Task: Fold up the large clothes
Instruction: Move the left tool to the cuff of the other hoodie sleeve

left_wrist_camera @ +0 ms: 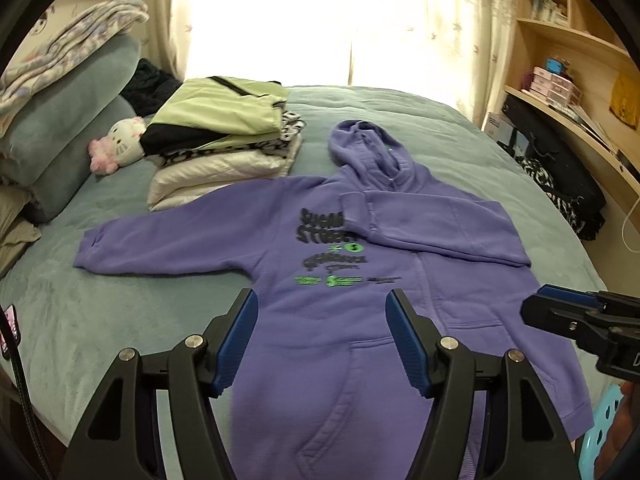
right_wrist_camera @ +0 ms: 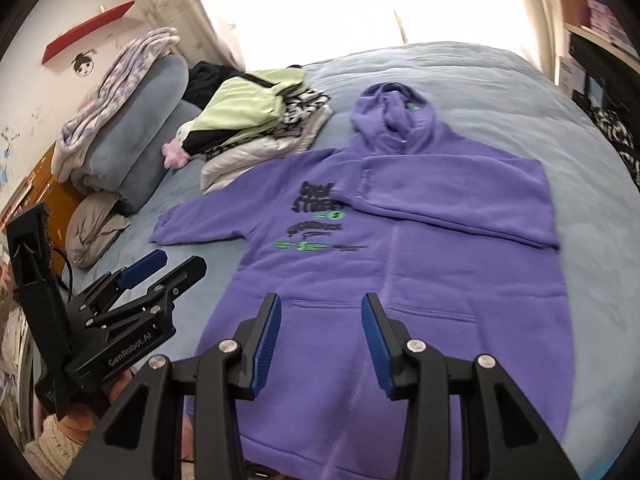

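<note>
A purple hoodie [left_wrist_camera: 336,320] lies flat, front up, on the bed, hood pointing away; it also shows in the right wrist view [right_wrist_camera: 400,280]. Its right sleeve [left_wrist_camera: 432,224] is folded across the chest, covering part of the black print. Its left sleeve [left_wrist_camera: 160,244] lies stretched out to the left. My left gripper [left_wrist_camera: 322,300] is open and empty above the lower front, near the pocket. My right gripper [right_wrist_camera: 320,304] is open and empty above the pocket. Each gripper shows in the other's view: the right gripper [left_wrist_camera: 560,304] at the edge, the left gripper [right_wrist_camera: 160,264] at the lower left.
A stack of folded clothes [left_wrist_camera: 224,140] with a green top sits behind the left sleeve. A pink-and-white plush toy [left_wrist_camera: 120,144] and grey pillows [left_wrist_camera: 68,136] lie at the left. The grey-green bed cover [left_wrist_camera: 120,312] surrounds the hoodie. Wooden shelves [left_wrist_camera: 568,60] stand at the right.
</note>
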`<state>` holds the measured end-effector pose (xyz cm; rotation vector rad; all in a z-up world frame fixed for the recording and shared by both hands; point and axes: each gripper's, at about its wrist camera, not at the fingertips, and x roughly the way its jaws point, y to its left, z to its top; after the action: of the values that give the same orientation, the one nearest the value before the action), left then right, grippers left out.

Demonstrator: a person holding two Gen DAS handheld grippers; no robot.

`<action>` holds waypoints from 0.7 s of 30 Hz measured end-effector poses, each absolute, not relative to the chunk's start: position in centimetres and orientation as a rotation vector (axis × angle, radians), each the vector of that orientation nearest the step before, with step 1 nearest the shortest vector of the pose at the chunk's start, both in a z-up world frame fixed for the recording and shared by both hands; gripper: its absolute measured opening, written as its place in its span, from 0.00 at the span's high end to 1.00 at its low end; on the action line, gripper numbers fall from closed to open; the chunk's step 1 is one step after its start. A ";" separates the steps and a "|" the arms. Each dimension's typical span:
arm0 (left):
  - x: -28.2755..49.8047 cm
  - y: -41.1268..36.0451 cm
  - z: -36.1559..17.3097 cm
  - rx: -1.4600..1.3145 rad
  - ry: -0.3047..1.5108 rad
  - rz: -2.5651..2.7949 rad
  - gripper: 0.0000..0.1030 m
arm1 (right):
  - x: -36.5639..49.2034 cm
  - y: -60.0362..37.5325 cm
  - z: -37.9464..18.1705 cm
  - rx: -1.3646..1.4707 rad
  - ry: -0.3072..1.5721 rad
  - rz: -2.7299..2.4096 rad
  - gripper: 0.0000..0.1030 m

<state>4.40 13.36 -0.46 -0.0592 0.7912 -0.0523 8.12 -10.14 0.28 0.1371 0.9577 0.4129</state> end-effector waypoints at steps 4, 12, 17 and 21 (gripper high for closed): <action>5.0 15.2 -1.3 -0.073 0.800 -0.019 0.37 | 9.1 -7.6 -0.4 0.118 0.958 0.433 0.59; 6.7 19.0 -4.0 -0.114 0.845 0.046 0.37 | 11.8 -3.0 -2.4 0.103 0.985 0.468 0.59; 7.9 21.6 -5.8 -0.136 0.868 0.090 0.37 | 13.5 -0.1 -3.8 0.089 0.996 0.485 0.59; 9.0 24.3 -7.3 -0.175 0.886 0.119 0.37 | 15.0 2.1 -4.9 0.066 1.001 0.492 0.59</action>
<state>9.02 24.32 -7.28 -0.1748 0.8864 0.1187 14.95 2.15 -4.93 0.0659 1.0007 0.4923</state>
